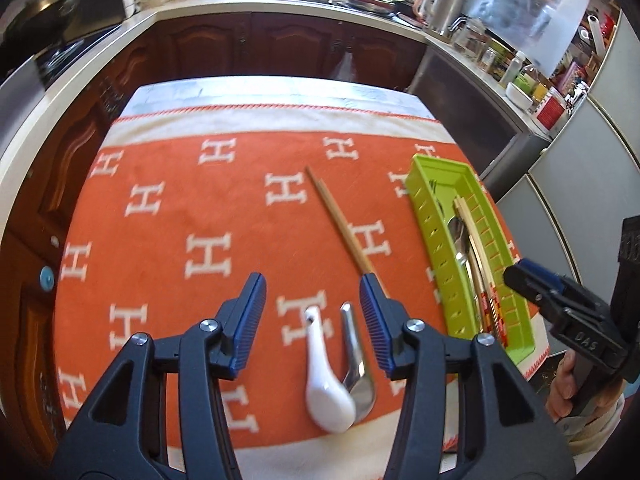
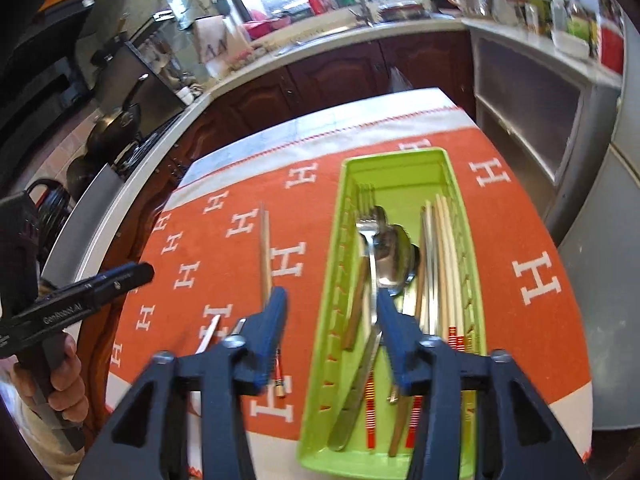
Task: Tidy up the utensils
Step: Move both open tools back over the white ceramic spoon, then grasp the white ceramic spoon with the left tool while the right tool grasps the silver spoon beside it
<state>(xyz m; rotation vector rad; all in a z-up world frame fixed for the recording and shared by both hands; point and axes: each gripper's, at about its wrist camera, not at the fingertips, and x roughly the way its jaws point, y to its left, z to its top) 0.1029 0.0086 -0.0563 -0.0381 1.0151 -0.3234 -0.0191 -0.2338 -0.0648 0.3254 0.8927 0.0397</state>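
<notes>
In the left wrist view my left gripper is open over the orange cloth, nothing between its fingers. Just below it lie a white ceramic spoon and a metal spoon, side by side and touching. A wooden chopstick pair lies diagonally beyond them. The green tray sits to the right, with my right gripper beside it. In the right wrist view my right gripper is open above the green tray, which holds forks, spoons and several chopsticks. Nothing is held.
The orange cloth with white H marks covers a table edged by dark wooden cabinets. A grey cabinet stands to the right of the table. A hand holds the left gripper at the left of the right wrist view.
</notes>
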